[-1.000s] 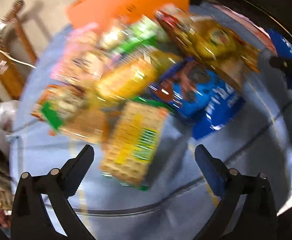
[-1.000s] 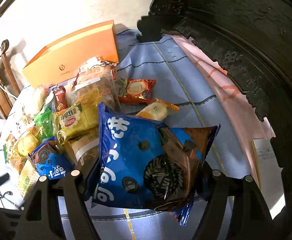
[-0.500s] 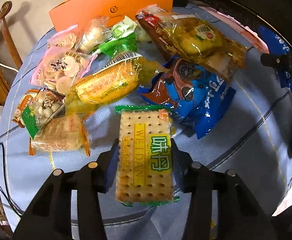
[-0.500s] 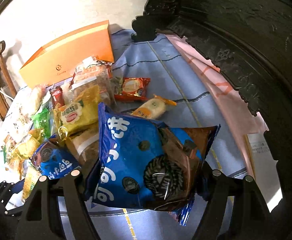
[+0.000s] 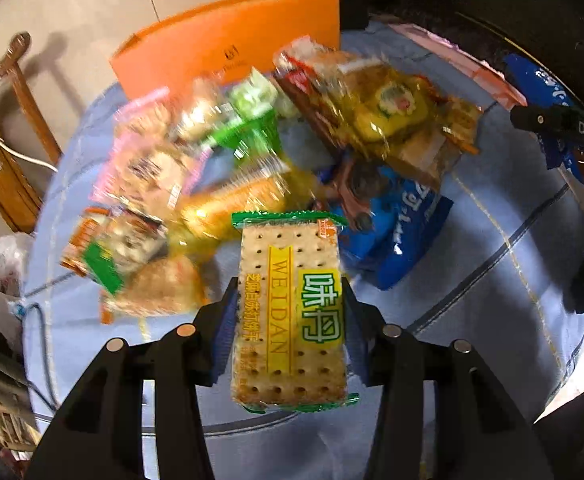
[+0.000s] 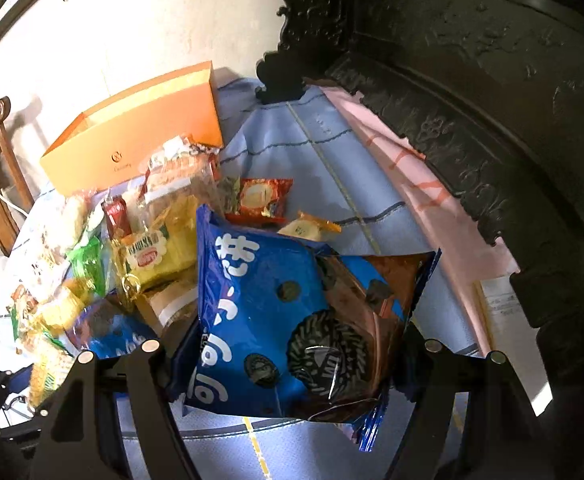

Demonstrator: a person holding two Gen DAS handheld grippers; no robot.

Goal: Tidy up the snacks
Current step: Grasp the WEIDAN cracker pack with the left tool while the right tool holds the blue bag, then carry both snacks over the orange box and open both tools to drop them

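Left gripper (image 5: 290,312) clamped on flat green-edged cracker packet (image 5: 290,316), jaws just closed onto it, packet held above pale blue tablecloth (image 5: 491,280). Right gripper (image 6: 288,344) pinching big blue cookie bag (image 6: 276,320) by both sides, clear of cloth. Snack heap crowds behind: yellow cake wrapper (image 6: 160,256), small blue cookie pouch (image 5: 391,232), red sachet (image 6: 260,196). Orange cardboard box (image 5: 232,52) at far edge. Dark carved furniture (image 6: 491,100) walls off right.
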